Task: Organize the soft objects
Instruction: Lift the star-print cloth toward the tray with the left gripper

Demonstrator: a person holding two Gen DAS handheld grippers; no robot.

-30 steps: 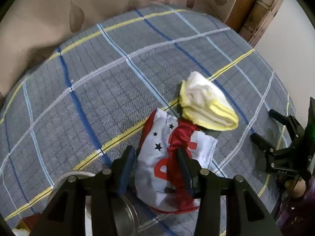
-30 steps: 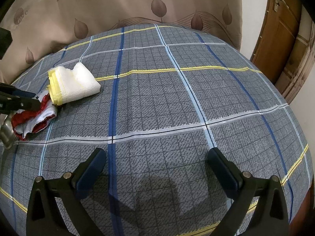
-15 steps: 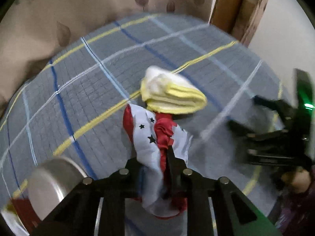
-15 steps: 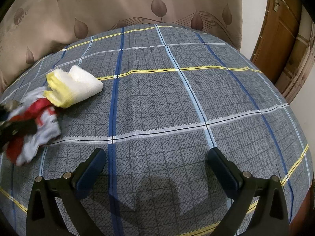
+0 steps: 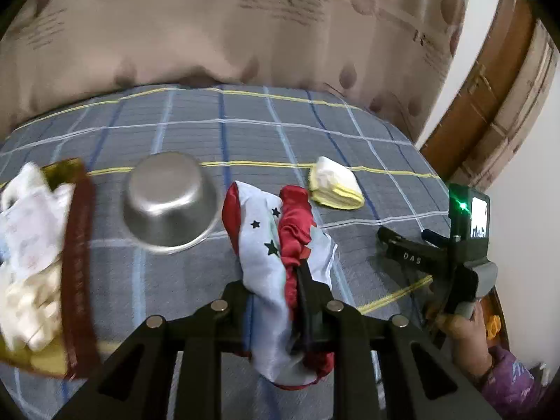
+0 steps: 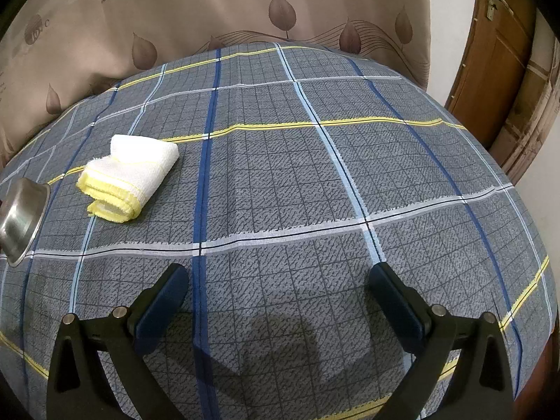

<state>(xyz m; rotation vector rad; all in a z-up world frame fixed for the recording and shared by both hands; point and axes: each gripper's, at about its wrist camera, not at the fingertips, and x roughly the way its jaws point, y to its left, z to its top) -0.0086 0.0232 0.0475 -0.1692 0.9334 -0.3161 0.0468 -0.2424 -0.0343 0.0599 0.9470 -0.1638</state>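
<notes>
The left gripper (image 5: 276, 297) has its jaws opening slightly, yet the flag (image 5: 276, 245), a thin white cloth with red bands and black stars, is between them and remains pinched: it is bunched at the pads, with the upper part standing above the jaws and the lower folds hanging below. Judged from its sheen and drape, the flag is light, limp and slippery, so a hold on a gathered bunch is safer than a hold on a single edge, and a loosening grip could let it slide out. The right gripper (image 6: 280, 301) hovers over the bedsheet (image 6: 315, 192) with its jaws spread wide and nothing between them. To the left of the flag, near the left gripper, a basket (image 5: 78, 262) with a dark red rim already holds pale soft items; this is the likely destination. Just beyond the flag, an upturned steel bowl (image 5: 168, 199) lies on the bedsheet; it is rigid and probably not part of the sorting. Farther out, the towel (image 6: 129, 178), white with yellow edging, lies folded on the bedsheet, well apart from both grippers. It looks thick, soft and compressible, and should be taken across the folded stack so the layers stay together. A curtain (image 6: 245, 7) closes the background.
</notes>
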